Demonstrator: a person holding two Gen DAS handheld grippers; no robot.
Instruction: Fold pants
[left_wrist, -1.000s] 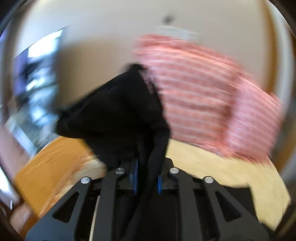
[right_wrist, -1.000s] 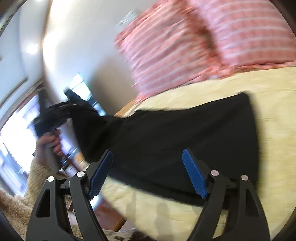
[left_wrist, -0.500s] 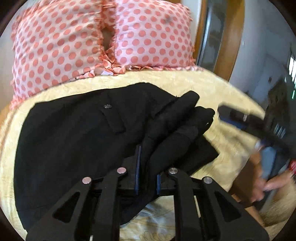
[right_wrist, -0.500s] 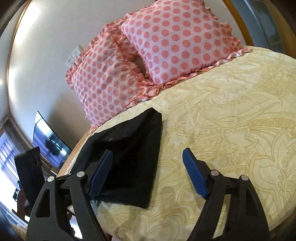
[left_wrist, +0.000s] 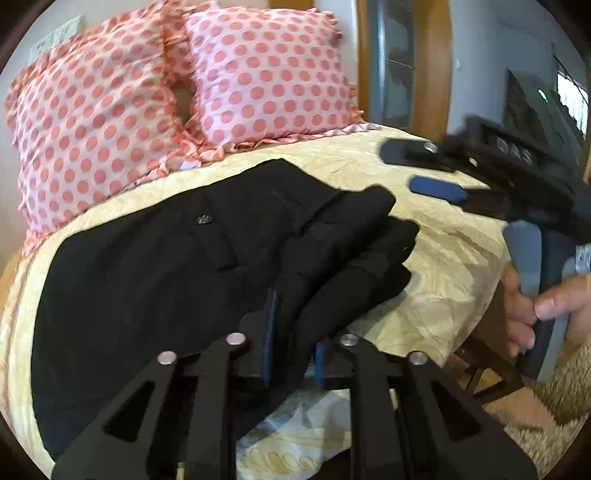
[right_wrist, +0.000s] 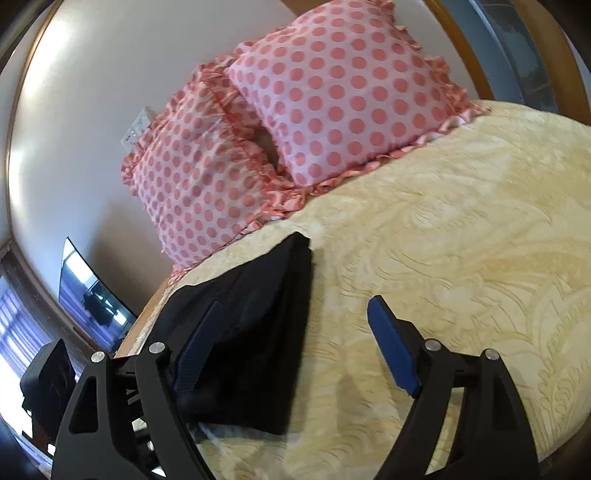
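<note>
The left hand-held gripper is clamped on a bunched fold of the black woven-cloth pants, its blue pads pressed onto the fabric with a thick roll of cloth rising between them. The right hand-held gripper holds nothing, its jaws spread wide; in its own view it hovers over the near edge of the bed with its left finger above the pants and its right finger above bare cover. From the left wrist view the same right hand-held gripper shows at the right side of the bed, gripped by a bare hand.

The pants lie mostly flat on the cream patterned bedspread, along the near edge toward the bed's left corner, with a pocket flap and small button facing up. The pinched end is doubled over in several soft layers.

The cloth looks light, limp and thick enough to hold a crease; it will likely sag and slide rather than keep shape, so a lone pinch lets layers slip. A grip at the hem or the waistband corner, through all layers, should carry best.

Farther back, two pink pillows with coral polka dots and ruffled edges lean against the wall at the head of the bed.
</note>
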